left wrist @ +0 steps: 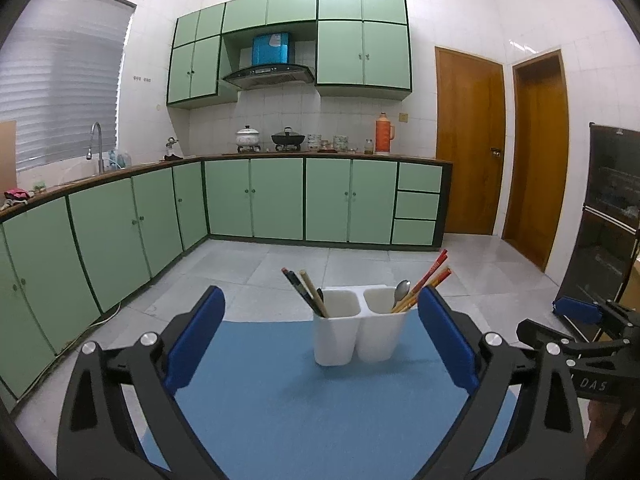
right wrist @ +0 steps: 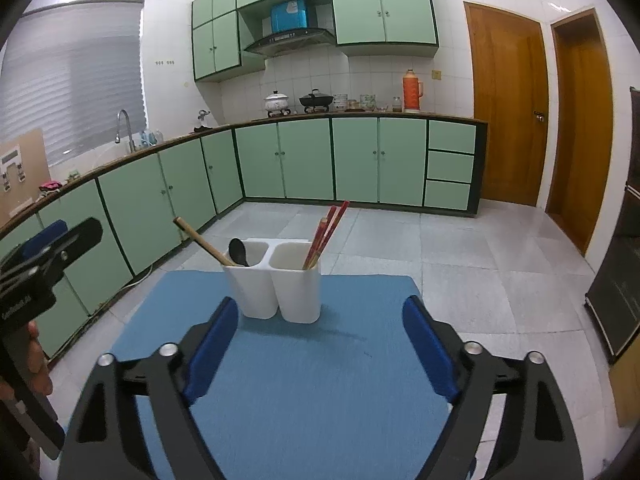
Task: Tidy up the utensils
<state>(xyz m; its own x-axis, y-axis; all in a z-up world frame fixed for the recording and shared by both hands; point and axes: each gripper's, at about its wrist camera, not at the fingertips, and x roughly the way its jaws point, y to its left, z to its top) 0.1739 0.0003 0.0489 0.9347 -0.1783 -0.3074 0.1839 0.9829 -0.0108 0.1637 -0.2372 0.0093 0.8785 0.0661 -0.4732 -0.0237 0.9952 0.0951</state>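
Hovering wide and empty, left gripper (left wrist: 322, 340) and right gripper (right wrist: 320, 350) — holder (right wrist: 274, 280) dead ahead looks sorted, probably — retreat level.

A white two-compartment utensil holder (left wrist: 357, 332) stands upright on a blue mat (left wrist: 280, 400), near its far edge. From the left wrist view, its left cup holds dark chopsticks (left wrist: 298, 290) and a tan wooden pair (left wrist: 314, 294), all leaning left, with a black spoon (right wrist: 239, 252) beside them — bowl up. The right cup holds red chopsticks (left wrist: 430, 276) leaning right and a metal spoon (left wrist: 401, 292), its bowl up above the rim. Nothing else lies loose on the mat around the holder.
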